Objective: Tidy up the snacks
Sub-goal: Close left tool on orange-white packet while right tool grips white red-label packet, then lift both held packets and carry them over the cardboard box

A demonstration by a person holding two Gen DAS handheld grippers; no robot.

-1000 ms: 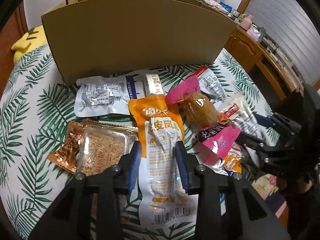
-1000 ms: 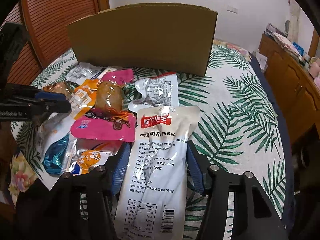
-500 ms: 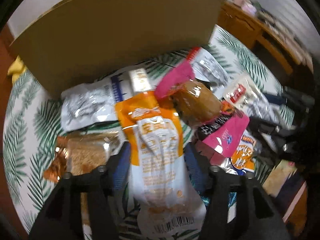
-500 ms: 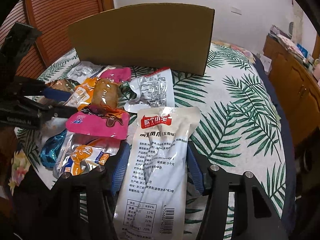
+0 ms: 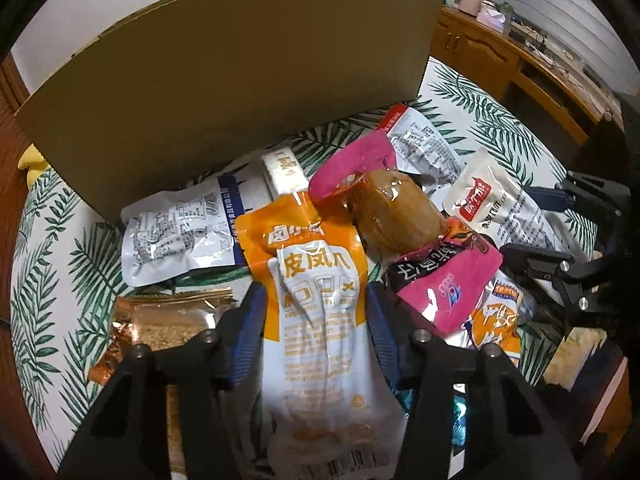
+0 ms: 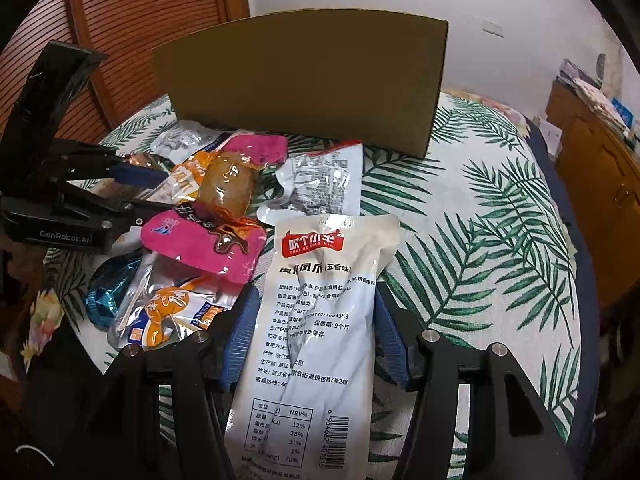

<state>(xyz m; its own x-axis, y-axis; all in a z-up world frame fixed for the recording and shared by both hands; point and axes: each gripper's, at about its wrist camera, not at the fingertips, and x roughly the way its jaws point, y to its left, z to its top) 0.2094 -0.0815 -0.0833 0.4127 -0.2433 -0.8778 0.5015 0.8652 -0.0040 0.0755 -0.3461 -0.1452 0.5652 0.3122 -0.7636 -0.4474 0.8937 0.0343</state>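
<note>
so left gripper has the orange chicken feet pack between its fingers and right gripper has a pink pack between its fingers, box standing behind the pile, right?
Not quite. The right gripper straddles the white pack, not a pink one, as the right wrist view shows. The rest holds: the left gripper has the orange pack between its fingers, and the cardboard box stands behind the pile.

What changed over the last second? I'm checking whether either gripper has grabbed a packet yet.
The left gripper opened wider around the orange packet and pushed toward the box, rising off the pile as seen from the right wrist. No grasp is visible. The right gripper stayed open, straddling the white packet; the other snacks lie as before.
</note>
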